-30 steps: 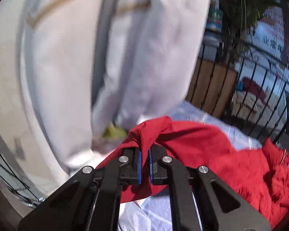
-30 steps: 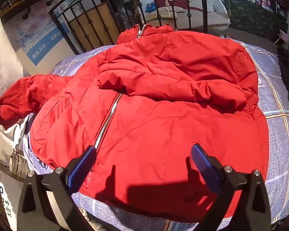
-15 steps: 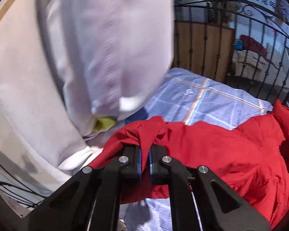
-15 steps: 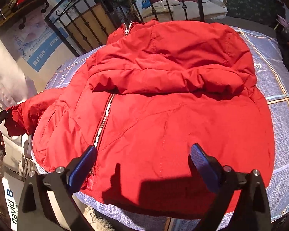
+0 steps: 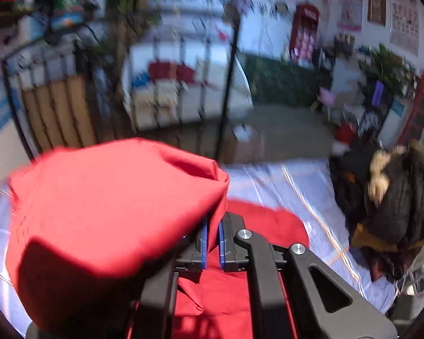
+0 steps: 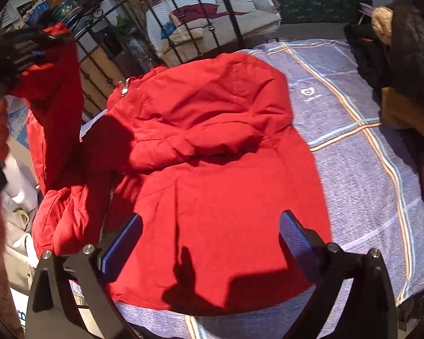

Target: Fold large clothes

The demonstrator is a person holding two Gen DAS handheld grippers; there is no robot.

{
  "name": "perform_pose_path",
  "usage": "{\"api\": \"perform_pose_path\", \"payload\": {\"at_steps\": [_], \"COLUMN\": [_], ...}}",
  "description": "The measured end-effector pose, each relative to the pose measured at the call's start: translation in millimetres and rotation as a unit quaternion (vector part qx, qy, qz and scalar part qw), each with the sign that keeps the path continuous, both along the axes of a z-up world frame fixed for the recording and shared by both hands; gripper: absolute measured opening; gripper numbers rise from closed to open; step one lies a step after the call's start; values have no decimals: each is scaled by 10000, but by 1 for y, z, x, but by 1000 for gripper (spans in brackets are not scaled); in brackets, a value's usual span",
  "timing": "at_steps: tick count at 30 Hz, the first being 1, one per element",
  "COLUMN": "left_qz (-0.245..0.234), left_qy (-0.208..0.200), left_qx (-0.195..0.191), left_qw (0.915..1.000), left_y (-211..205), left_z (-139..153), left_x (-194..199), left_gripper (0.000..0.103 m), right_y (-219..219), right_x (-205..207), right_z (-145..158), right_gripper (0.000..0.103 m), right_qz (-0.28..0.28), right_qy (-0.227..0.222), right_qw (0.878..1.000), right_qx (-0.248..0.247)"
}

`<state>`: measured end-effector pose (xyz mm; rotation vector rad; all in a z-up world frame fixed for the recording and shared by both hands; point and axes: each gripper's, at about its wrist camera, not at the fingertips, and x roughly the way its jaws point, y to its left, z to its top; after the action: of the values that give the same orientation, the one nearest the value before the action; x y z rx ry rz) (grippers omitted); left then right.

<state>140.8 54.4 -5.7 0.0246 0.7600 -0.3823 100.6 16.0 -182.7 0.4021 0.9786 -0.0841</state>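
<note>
I swung the sleeve (image 5: 110,197), pinched in my left gripper (image 5: 212,243), from 9 o'clock up over the red jacket (image 6: 212,169). My right gripper (image 6: 209,240) hung open at 6 o'clock, empty; sleeve fold nearly done.

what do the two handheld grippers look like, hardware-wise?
Both match: the left gripper and right gripper have matte black angular finger arms with triangular cutouts, silver round-head screws at the pivots, and flat blue textured pads lining the jaws. No cables or markings visible.
</note>
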Motion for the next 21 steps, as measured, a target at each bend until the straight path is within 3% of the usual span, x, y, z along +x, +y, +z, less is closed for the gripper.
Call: {"api": "perform_pose_path", "payload": {"at_steps": [3,5,7,10,11,12,15,16,17,19,20,21], "left_qz": [-57,-86,-187,-350,-408,-502,-702,-760,-529,-676,-764,-740], "left_qy": [764,1087,1093,892,928,1012,1181,1299,1439,1905,2046,2095], "left_qx": [518,771,881,1040,902,617,-508,-882,-1036,-1709,-1904,-1916], "left_qw": [9957,9910,9899,9899,9908,9917,9892,9847,9827,9643,9571,9560], "left_y": [-56,-73,-84,-89,-87,-83,-56,-45,-37,-20,-17,-7], "left_z": [-89,-132,-153,-152,-146,-137,-108,-104,-102,-102,-103,-104], "left_x": [2,0,-7,-20,-27,-36,-64,-74,-79,-92,-99,-109], "left_gripper": [5,11,37,56,63,76,91,91,92,96,96,96], "right_y": [-25,-39,-49,-58,-61,-64,-71,-71,-68,-57,-52,-48], "right_x": [-11,-15,-15,-8,-4,0,15,21,28,43,48,52], "right_z": [-1,-1,-2,1,4,7,22,28,33,45,52,59], "right_gripper": [96,96,96,96,96,96,96,97,96,96,96,96], "right_qz": [-230,-363,-452,-540,-595,-638,-681,-585,-514,-277,-184,-149], "right_qy": [91,111,120,72,18,-26,-189,-321,-379,-433,-516,-595], "right_qw": [9996,9992,9988,9985,9982,9979,9975,9974,9972,9973,9971,9967], "right_qx": [-102,-154,-144,-73,-62,-57,62,255,400,525,524,533]}}
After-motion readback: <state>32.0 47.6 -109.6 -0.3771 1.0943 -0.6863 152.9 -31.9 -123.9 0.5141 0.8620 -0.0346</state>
